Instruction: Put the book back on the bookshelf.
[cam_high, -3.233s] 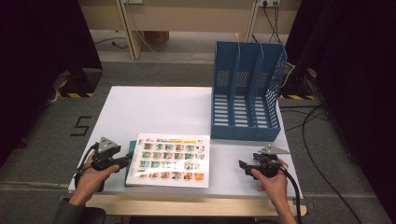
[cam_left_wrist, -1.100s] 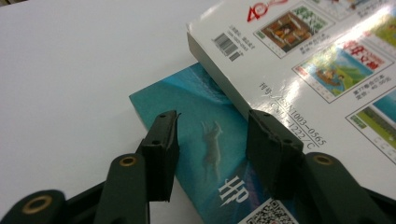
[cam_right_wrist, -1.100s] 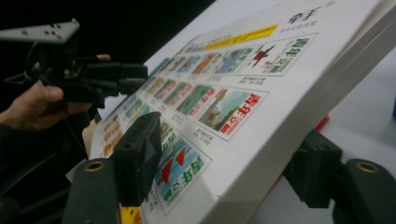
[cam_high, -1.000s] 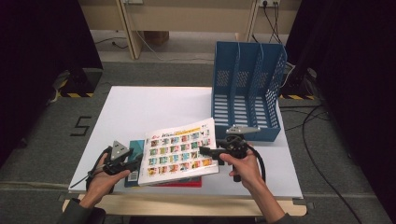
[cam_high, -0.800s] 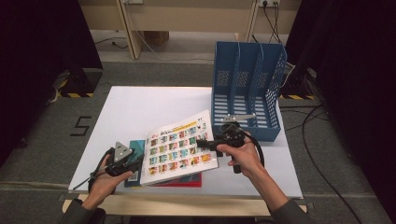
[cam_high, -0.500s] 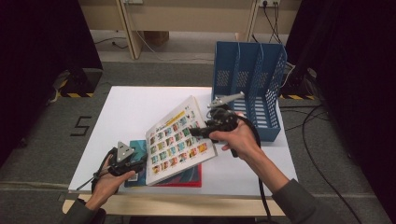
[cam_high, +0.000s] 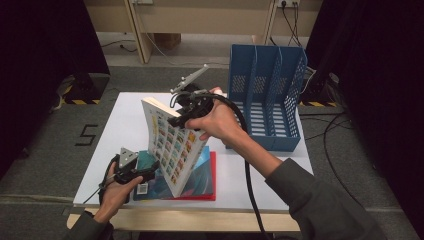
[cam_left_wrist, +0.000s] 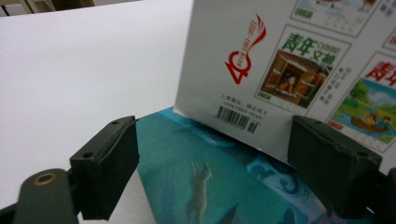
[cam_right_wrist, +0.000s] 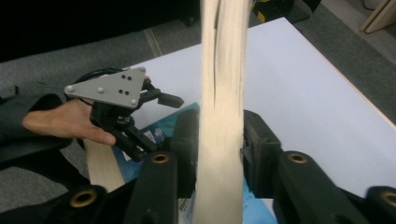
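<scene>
A white book (cam_high: 172, 150) with a grid of small colour pictures on its cover stands almost upright, its lower edge resting on a teal book (cam_high: 202, 172) that lies on a red one (cam_high: 213, 175). My right gripper (cam_high: 182, 117) is shut on the white book's upper edge, and its jaws have just been closing on the pages (cam_right_wrist: 219, 93). My left gripper (cam_high: 150, 172) sits low at the stack's left side. Its jaws have just been opening and now stand wide over the teal cover (cam_left_wrist: 205, 182), pressing on nothing. The white book's bar-coded corner (cam_left_wrist: 238, 116) rises just beyond them.
A blue three-slot file holder (cam_high: 265, 110) stands upright at the table's right rear. Bare white tabletop (cam_high: 125, 125) lies left of and behind the books. The right gripper's cable (cam_high: 247, 170) trails along the forearm towards the front edge.
The right hand has risen and swung towards the middle, tipping the white book from a low tilt to almost upright. The left hand has stayed by the stack's left side.
</scene>
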